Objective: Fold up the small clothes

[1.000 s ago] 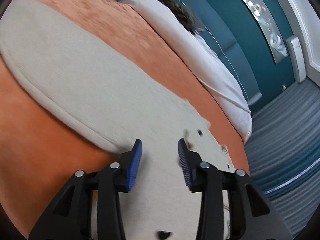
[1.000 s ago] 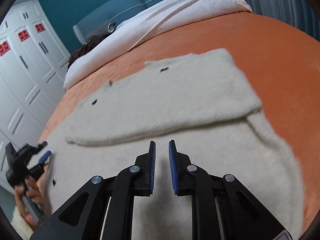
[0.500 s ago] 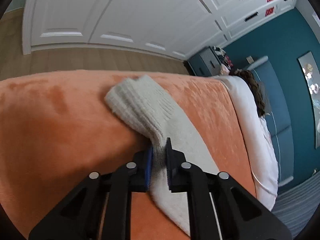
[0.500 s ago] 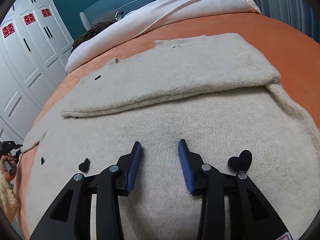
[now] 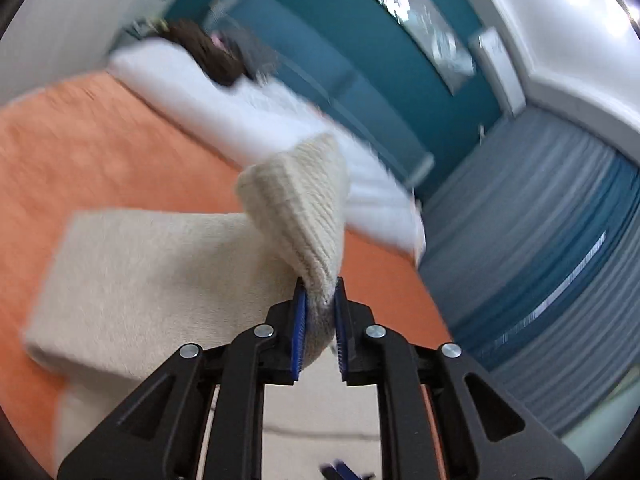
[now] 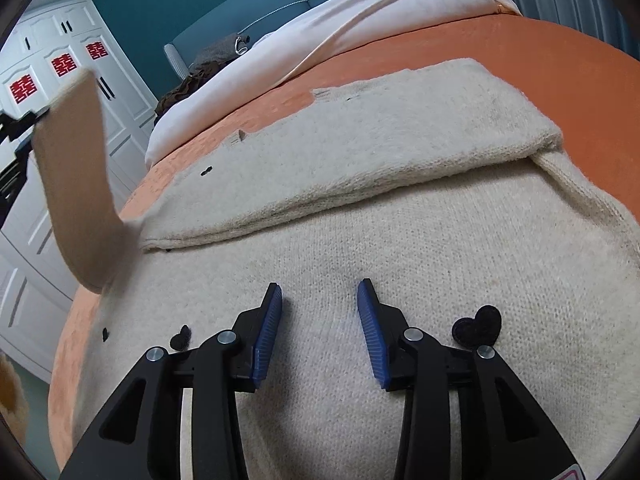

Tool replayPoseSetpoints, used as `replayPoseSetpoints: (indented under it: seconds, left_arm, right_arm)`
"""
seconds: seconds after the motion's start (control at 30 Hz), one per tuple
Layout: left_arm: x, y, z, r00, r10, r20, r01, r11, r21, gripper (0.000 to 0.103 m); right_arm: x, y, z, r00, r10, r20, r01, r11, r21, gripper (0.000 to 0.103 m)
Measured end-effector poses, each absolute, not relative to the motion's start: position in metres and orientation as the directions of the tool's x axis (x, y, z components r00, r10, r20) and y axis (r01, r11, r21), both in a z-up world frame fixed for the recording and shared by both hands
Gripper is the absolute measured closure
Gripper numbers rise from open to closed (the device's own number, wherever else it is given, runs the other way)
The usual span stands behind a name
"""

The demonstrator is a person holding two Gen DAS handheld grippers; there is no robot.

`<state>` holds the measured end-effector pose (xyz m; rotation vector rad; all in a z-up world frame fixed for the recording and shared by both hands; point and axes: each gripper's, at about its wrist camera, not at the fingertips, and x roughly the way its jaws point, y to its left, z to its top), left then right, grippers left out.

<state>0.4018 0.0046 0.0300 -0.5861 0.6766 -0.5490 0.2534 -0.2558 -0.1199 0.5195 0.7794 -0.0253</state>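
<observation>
Left claw [image 5: 320, 300] grips the cream sweater's sleeve [image 5: 304, 216].

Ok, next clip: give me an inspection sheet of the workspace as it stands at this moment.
Surface: bed with orange blanket, white duvet at the far end.
Job's things: cream knit sweater spread flat, one sleeve folded across the body; other sleeve lifted.
Clutter: dark bundle by the duvet, unclear what.
Grippers: left gripper shut on the sleeve cuff, just closed; right gripper open, over the sweater body.
Cables: nothing seen.
Surroundings: teal wall, white wardrobes, striped carpet.
</observation>
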Motion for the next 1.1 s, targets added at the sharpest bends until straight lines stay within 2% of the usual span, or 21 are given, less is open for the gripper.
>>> replayPoseSetpoints:
  seconds: [0.03,0.1,0.13,0.2,0.3,0.43,0.5,0.67,0.7,0.73,0.77,0.8,0.83,0.87,0.93,1.03,1.07,1.1]
  left_arm:
    - [0.399,-0.022,0.011,0.616,-0.641,-0.458,0.271,0.718,-0.641,0.086]
    - [0.386,-0.063,-0.034,0.567,-0.596,-0.569,0.224,0.776,-0.59,0.068]
    - [0.379,-0.072,-0.052,0.565,-0.569,-0.597,0.2,0.797,-0.57,0.063]
    - [0.366,-0.071,-0.082,0.57,-0.535,-0.624,0.14,0.811,-0.568,0.051]
    - [0.352,-0.035,-0.106,0.571,-0.55,-0.609,0.019,0.751,-0.66,0.039]
    - [0.36,0.033,-0.097,0.646,-0.456,-0.613,-0.077,0.76,-0.646,0.034]
    - [0.366,0.072,-0.092,0.678,-0.404,-0.614,-0.123,0.761,-0.637,0.028]
    - [0.383,0.122,-0.107,0.696,-0.396,-0.6,-0.278,0.621,-0.733,0.028]
    - [0.385,0.129,-0.112,0.7,-0.402,-0.589,-0.302,0.581,-0.756,0.031]
    - [0.388,0.132,-0.115,0.706,-0.412,-0.576,-0.313,0.548,-0.776,0.035]
    - [0.391,0.135,-0.119,0.711,-0.424,-0.561,-0.313,0.523,-0.793,0.053]
    - [0.398,0.133,-0.117,0.705,-0.441,-0.555,-0.312,0.511,-0.801,0.075]
    - [0.399,0.132,-0.115,0.7,-0.456,-0.55,-0.304,0.507,-0.807,0.089]
    - [0.404,0.131,-0.108,0.7,-0.464,-0.542,-0.29,0.509,-0.811,0.096]
    - [0.401,0.131,-0.087,0.741,-0.445,-0.503,-0.235,0.53,-0.815,0.097]
    - [0.397,0.123,-0.056,0.774,-0.433,-0.461,-0.136,0.598,-0.79,0.097]
    - [0.4,0.116,-0.056,0.767,-0.439,-0.469,-0.115,0.624,-0.773,0.096]
    - [0.404,0.109,-0.063,0.751,-0.44,-0.492,-0.109,0.653,-0.75,0.096]
  right_arm:
    - [0.253,-0.257,-0.12,0.72,0.173,-0.672,0.208,0.87,0.447,0.066]
    - [0.252,-0.259,-0.119,0.724,0.184,-0.665,0.206,0.862,0.463,0.066]
    - [0.251,-0.26,-0.119,0.725,0.188,-0.663,0.205,0.859,0.469,0.066]
    - [0.252,-0.262,-0.119,0.727,0.202,-0.656,0.202,0.85,0.486,0.065]
    - [0.249,-0.27,-0.114,0.729,0.221,-0.647,0.212,0.827,0.521,0.064]
    - [0.246,-0.274,-0.078,0.772,0.139,-0.621,0.208,0.867,0.454,0.04]
    - [0.258,-0.278,-0.065,0.777,0.125,-0.617,0.208,0.874,0.439,0.031]
    - [0.312,-0.293,-0.079,0.705,0.184,-0.685,0.296,0.802,0.519,0.029]
    - [0.323,-0.292,-0.086,0.681,0.185,-0.709,0.32,0.796,0.514,0.03]
    - [0.329,-0.289,-0.089,0.671,0.18,-0.719,0.33,0.796,0.507,0.035]
    - [0.335,-0.286,-0.089,0.67,0.173,-0.722,0.328,0.804,0.497,0.044]
    - [0.342,-0.282,-0.087,0.663,0.182,-0.726,0.31,0.816,0.488,0.077]
    - [0.352,-0.278,-0.083,0.645,0.202,-0.737,0.29,0.828,0.48,0.092]
    - [0.356,-0.278,-0.072,0.655,0.214,-0.725,0.272,0.828,0.491,0.092]
    - [0.352,-0.282,-0.026,0.76,0.235,-0.606,0.18,0.82,0.544,0.093]
    - [0.324,-0.295,0.042,0.891,0.185,-0.415,0.079,0.837,0.541,0.093]
    - [0.316,-0.301,0.049,0.912,0.153,-0.381,0.074,0.852,0.519,0.093]
    - [0.315,-0.307,0.044,0.915,0.108,-0.389,0.099,0.874,0.477,0.093]
